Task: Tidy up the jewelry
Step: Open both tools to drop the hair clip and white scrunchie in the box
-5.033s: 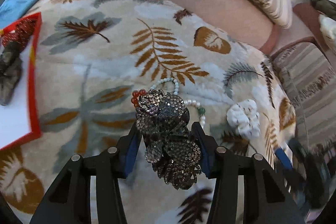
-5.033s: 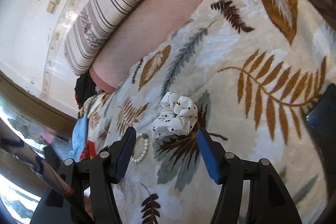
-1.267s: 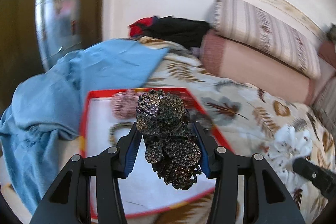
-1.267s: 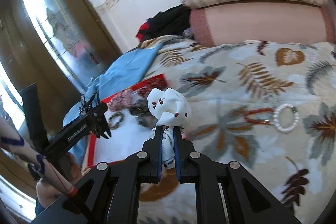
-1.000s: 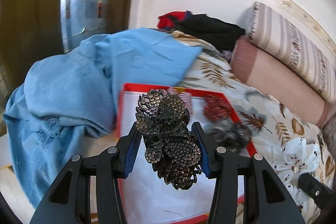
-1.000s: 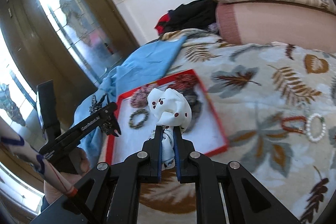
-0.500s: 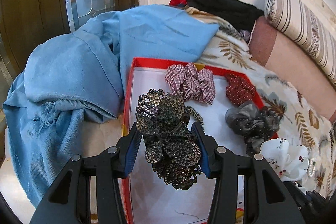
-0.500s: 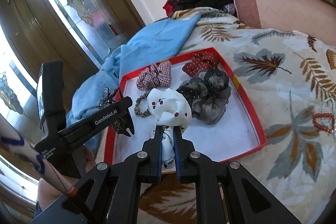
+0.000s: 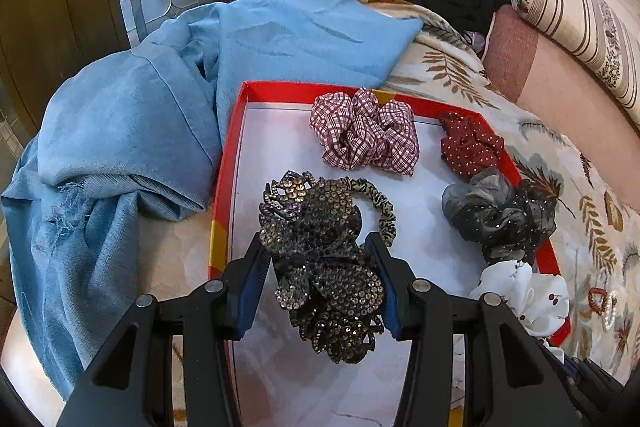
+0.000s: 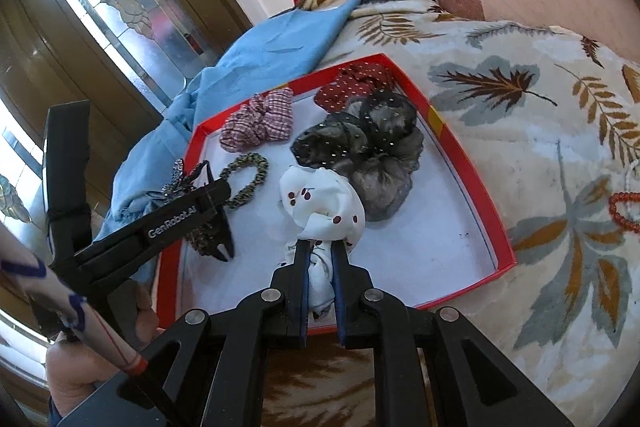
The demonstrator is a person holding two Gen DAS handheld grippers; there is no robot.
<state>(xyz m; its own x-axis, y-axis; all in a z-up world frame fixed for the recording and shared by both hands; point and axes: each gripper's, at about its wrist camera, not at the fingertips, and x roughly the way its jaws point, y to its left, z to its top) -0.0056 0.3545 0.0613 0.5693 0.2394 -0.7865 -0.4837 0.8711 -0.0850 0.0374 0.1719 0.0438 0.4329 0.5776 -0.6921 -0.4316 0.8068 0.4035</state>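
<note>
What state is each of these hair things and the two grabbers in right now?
Left gripper: shut on rhinestone flower clip, held over the red tray.
Right gripper: shut on white scrunchie, over the tray.
Plaid scrunchie: lying in tray.
Red dotted scrunchie: lying in tray.
Grey scrunchie: lying in tray.
Leopard hair tie: lying in tray.
</note>
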